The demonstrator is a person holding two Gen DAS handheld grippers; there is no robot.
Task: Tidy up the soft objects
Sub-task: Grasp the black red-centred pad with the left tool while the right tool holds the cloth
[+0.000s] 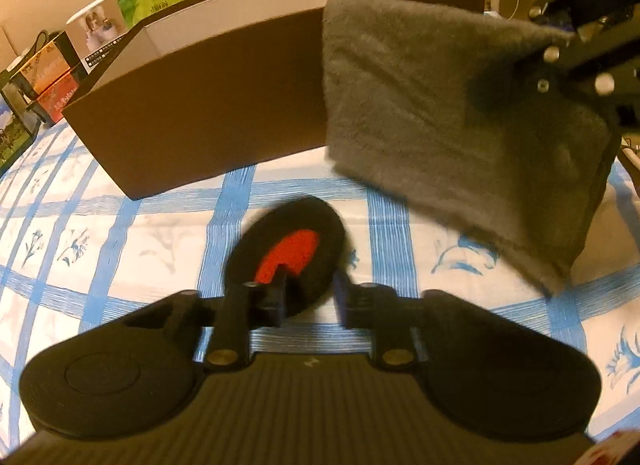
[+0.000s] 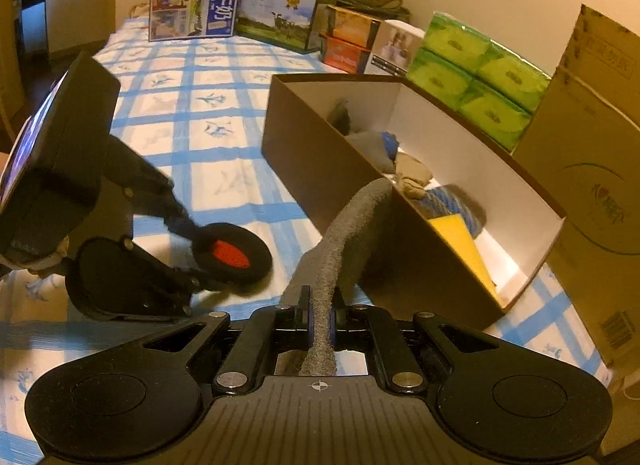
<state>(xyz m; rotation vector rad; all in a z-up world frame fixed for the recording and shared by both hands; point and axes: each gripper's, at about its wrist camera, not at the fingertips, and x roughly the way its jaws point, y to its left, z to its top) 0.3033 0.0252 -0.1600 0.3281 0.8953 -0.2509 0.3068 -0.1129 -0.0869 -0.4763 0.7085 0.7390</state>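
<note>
A grey cloth [image 1: 448, 125] hangs from my right gripper [image 2: 320, 315], which is shut on its edge [image 2: 340, 233] and holds it above the table beside the brown box [image 2: 320, 169]. My left gripper [image 1: 308, 285] straddles a round black pad with a red centre [image 1: 296, 253] that lies on the blue-checked tablecloth; the jaws stand apart around it. The pad also shows in the right wrist view [image 2: 232, 253]. The box holds several soft items, among them a yellow sponge [image 2: 460, 241] and a blue rope-like piece [image 2: 444, 201].
Green tissue packs [image 2: 480, 81], small cartons [image 2: 348, 41] and a milk box [image 2: 196, 7] line the table's back. A large cardboard box [image 2: 592, 169] stands right of the brown box. Blue-checked tablecloth [image 1: 120, 245] covers the table.
</note>
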